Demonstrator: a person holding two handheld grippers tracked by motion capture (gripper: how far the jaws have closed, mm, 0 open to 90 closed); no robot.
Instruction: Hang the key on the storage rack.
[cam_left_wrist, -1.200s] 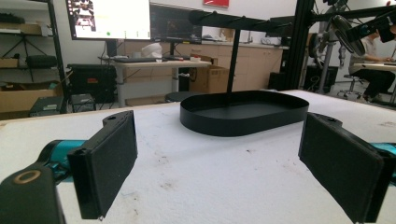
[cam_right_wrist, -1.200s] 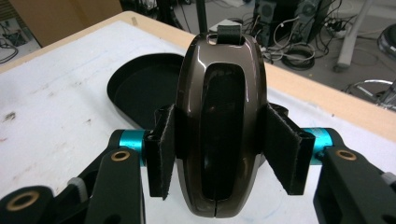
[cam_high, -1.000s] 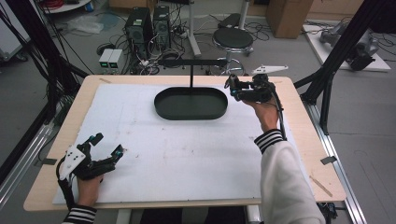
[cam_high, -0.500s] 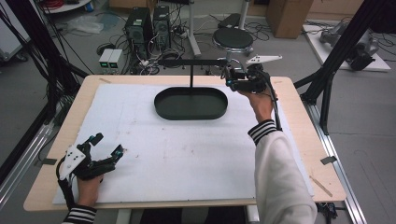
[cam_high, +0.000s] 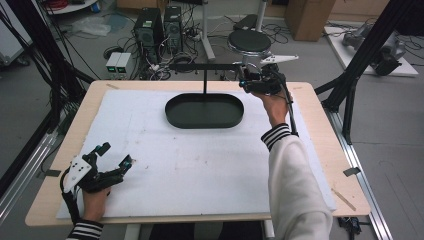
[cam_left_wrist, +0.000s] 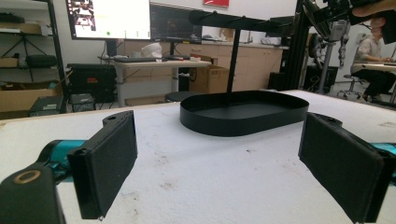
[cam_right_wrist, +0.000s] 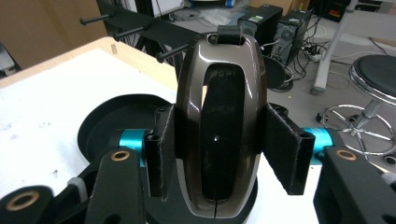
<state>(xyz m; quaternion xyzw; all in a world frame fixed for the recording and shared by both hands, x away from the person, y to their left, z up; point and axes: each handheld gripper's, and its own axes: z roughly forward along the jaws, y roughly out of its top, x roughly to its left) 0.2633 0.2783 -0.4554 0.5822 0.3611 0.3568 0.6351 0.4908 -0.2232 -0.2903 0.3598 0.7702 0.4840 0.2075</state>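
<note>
Since a second ago, right claw (cam_high: 250, 80) has carried the brown key fob (cam_right_wrist: 219, 126), pinched, toward 11 o'clock above the black tray (cam_high: 204, 111)'s far right end; left claw (cam_high: 111, 157) rests spread at the worktop (cam_high: 200, 165)'s 7 o'clock corner.

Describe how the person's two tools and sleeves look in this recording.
Each tool, left tool and right tool, has a black frame, flat black pads and teal fittings. A light grey three-cornered plate tops each. A black cable trails from the right one. The sleeves are white with black-and-white striped cuffs.
</note>
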